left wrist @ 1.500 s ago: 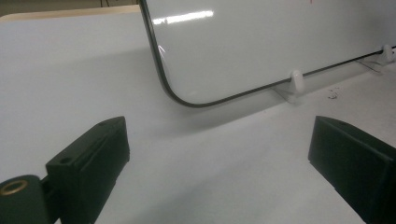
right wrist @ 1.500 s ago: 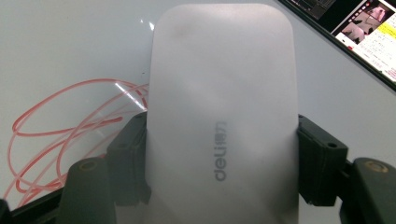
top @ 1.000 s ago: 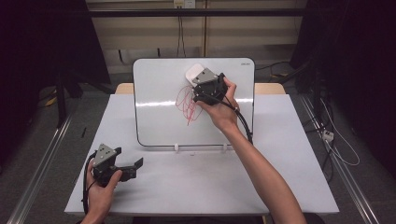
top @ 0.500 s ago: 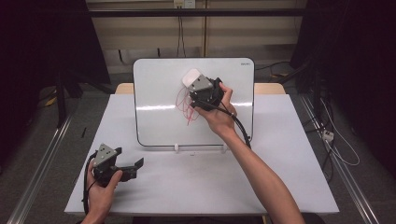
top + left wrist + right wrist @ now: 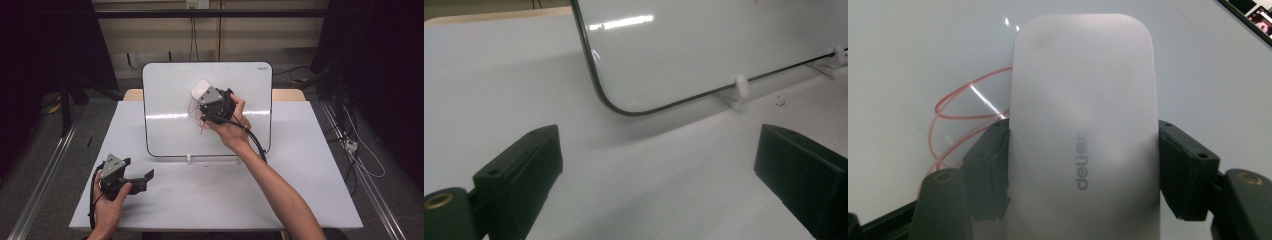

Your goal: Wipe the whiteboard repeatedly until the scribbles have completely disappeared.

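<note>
Whiteboard (image 5: pixel 170 130) stands propped upright toward the back of the white surface (image 5: pixel 310 190), held at its bottom edge by small white clip feet (image 5: pixel 189 157). All places below are given relative to the whiteboard.

Right gripper (image 5: pixel 216 102) is up against the whiteboard face, in its upper middle part, with the person's right hand (image 5: pixel 231 131) wrapped round the gripper body and the forearm running down and away from the board across the surface. Jaws clamped on a white eraser (image 5: pixel 202 90): in the right gripper view the eraser (image 5: pixel 1083 135) fills the gap between the two black jaws, both pads pressed on its long sides, grey "deli" lettering on its back. Eraser lies flat on the whiteboard, its far end pointing toward the board's top edge.

Red marker scribble (image 5: pixel 960 112), looping lines, sits on the whiteboard right beside the eraser, partly under the near jaw; in the high view the scribble (image 5: pixel 202 122) shows just below the gripper.

Left gripper (image 5: pixel 142 178) is off the whiteboard, in front of its lower left corner, resting low over the surface in the person's left hand (image 5: pixel 112 200). Jaws wide apart, nothing between them; in the left gripper view they frame bare surface with the whiteboard's rounded lower corner (image 5: pixel 616 107) ahead of them. Black cable (image 5: pixel 257 145) trails from the right gripper across the board's lower part.
</note>
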{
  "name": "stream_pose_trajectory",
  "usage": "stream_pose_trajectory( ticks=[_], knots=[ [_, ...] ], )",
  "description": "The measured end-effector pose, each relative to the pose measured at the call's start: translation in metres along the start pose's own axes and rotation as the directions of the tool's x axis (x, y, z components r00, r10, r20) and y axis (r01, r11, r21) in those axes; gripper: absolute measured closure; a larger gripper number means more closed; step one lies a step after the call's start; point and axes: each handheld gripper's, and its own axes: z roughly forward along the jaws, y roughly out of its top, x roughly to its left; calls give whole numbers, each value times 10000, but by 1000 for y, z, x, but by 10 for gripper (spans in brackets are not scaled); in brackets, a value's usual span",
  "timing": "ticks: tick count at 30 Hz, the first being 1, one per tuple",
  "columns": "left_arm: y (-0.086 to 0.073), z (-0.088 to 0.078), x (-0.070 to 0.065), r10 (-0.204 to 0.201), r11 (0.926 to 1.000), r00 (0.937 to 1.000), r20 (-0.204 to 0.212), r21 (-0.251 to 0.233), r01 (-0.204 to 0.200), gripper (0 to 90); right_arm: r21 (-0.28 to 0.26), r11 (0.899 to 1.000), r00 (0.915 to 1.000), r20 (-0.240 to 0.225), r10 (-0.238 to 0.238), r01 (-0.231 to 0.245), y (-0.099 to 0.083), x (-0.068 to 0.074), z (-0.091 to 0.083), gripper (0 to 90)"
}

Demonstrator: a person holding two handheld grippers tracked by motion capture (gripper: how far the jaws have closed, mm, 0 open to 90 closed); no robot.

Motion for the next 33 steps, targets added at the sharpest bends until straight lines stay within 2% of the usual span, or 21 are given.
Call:
stream_pose_trajectory(
  ticks=[8, 14, 20, 26, 33],
  knots=[
    [-1, 0, 2, -23, 10000, 10000, -37, -12, 23, 52, 9, 9999, 9999, -42, 142, -142, 1, -5, 0, 316],
    [-1, -1, 1, -17, 10000, 10000, -43, -21, 17, 52, -59, 9975, 9971, 277, 705, -704, 6, -28, 1, 316],
    [-1, -1, 1, -11, 10000, 10000, -30, 24, 11, 52, -50, 9962, 9955, 387, 868, -867, 13, -36, 3, 315],
    [-1, -1, 2, -8, 10000, 10000, -42, 10, 8, 52, -79, 9962, 9950, 479, 872, -870, 13, -36, 3, 315],
    [0, -1, 1, -28, 10000, 10000, -20, -19, 28, 52, -38, 9981, 9968, 499, 624, -623, 13, -29, 2, 316]
  ],
)
